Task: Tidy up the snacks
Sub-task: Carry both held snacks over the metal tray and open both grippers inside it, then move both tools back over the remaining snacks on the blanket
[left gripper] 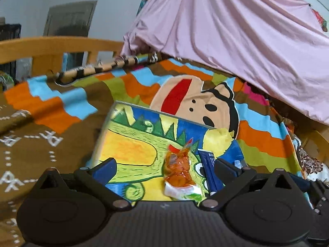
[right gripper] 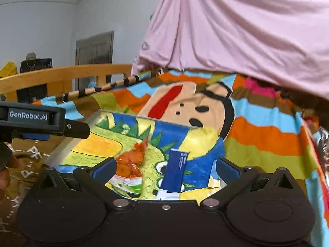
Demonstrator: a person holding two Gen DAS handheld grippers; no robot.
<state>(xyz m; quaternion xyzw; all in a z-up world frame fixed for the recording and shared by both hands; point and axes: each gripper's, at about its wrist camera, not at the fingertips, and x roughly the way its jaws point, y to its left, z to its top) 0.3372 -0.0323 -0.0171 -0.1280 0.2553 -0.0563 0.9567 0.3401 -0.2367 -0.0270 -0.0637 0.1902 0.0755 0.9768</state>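
**On the painted board: two snack packs, both grippers empty**

On the dinosaur-painted board (left gripper: 131, 144) lie an orange crinkly snack packet (left gripper: 180, 168) and, just beside it, a dark blue wrapped bar (right gripper: 175, 169). Packet judged light, soft, slippery film, contents crushable; best pinched at a sealed end. Bar judged stiffer; grip across its narrow width. Left gripper (left gripper: 164, 169) hovers low over the packet, jaws spread wide, holding nothing. Right gripper (right gripper: 164, 169) likewise wide apart and empty, bracketing the bar. Board rests on a striped cartoon blanket (left gripper: 267, 140).
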